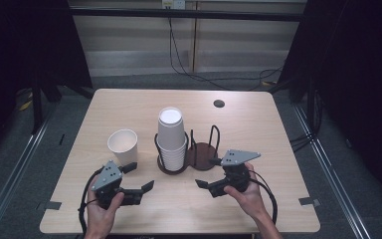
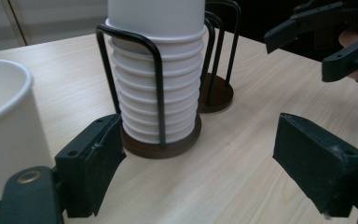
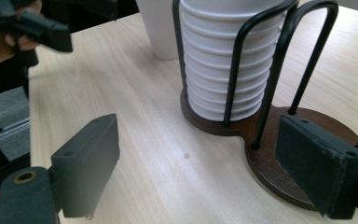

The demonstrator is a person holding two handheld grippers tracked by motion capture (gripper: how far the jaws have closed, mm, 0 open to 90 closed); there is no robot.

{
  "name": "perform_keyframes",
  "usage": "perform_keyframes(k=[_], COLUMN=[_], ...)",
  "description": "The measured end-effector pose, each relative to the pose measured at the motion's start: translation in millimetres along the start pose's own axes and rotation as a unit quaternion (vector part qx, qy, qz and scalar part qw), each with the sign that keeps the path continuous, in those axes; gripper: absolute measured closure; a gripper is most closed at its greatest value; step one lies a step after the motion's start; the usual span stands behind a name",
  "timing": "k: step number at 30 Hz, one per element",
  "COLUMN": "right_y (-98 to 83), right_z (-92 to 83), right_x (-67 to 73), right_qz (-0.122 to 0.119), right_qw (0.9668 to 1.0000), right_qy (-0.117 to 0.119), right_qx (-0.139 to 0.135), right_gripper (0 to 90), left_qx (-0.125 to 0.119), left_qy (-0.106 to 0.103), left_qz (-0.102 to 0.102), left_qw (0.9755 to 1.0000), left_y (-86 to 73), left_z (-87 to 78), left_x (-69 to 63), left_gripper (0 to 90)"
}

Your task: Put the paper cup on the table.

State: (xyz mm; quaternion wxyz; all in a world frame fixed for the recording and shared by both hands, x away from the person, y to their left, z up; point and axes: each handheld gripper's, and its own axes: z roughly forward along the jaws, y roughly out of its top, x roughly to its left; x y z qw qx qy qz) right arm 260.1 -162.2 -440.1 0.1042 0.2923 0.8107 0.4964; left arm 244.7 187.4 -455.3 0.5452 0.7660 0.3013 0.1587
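pale wood table (image 1: 129, 104), two hand-held grippers low at the near edge. left gripper (image 1: 138, 178) has its jaws wide apart, nothing between them, resting near the front-left. right gripper (image 1: 207, 173) likewise spread and empty, just in front of the holder. stack of white paper cups (image 1: 171, 137) sits upside down in the left ring of a dark wire cup holder (image 1: 201, 152) at mid-table; the right ring's round brown base is bare. single white cup (image 1: 123, 145) stands upright, mouth up, just left of the holder and right behind the left gripper. in the left gripper view that cup (image 2: 2, 135) crowds the left jaw, and the stack (image 2: 161, 84) stands straight ahead behind black wire hoops. in the right gripper view the holder base (image 3: 279, 154) lies partly between the jaws. small dark round hole (image 1: 219, 103) near the far edge. cables (image 1: 199, 69) on the floor beyond.
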Motion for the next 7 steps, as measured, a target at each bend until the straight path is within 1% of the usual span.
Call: perform_keyframes(k=[1,2,3,4,7], right_y=[-1.0,-1.9,-3.0,-4.0,-8.1], right_z=[1.7,2.6,3.9,5.2,8.2], right_x=[0.9,1.9,3.1,4.5,7.1], right_qz=[0.003,0.005,0.004,0.002,0.003], right_qw=[1.0,1.0,1.0,1.0,1.0], right_qy=[-0.005,-0.006,-0.004,-0.004,-0.007], right_qx=[-0.001,-0.004,-0.003,0.001,0.003], right_gripper=[14.4,14.4,14.4,14.4,14.4], left_qx=[0.0,0.001,0.002,-0.006,-0.01], left_qy=[0.001,-0.002,0.003,0.012,0.017], left_qz=[0.004,-0.003,0.0,-0.005,-0.004], left_qw=[1.0,1.0,1.0,0.9999,0.9998], left_y=[-2.2,-5.4,-8.0,-11.5,-16.4], left_z=[2.3,5.7,8.0,10.7,13.3], left_x=[-0.4,-2.0,-2.4,-4.1,-6.1], left_gripper=[15.7,15.7,15.8,15.8,15.8])
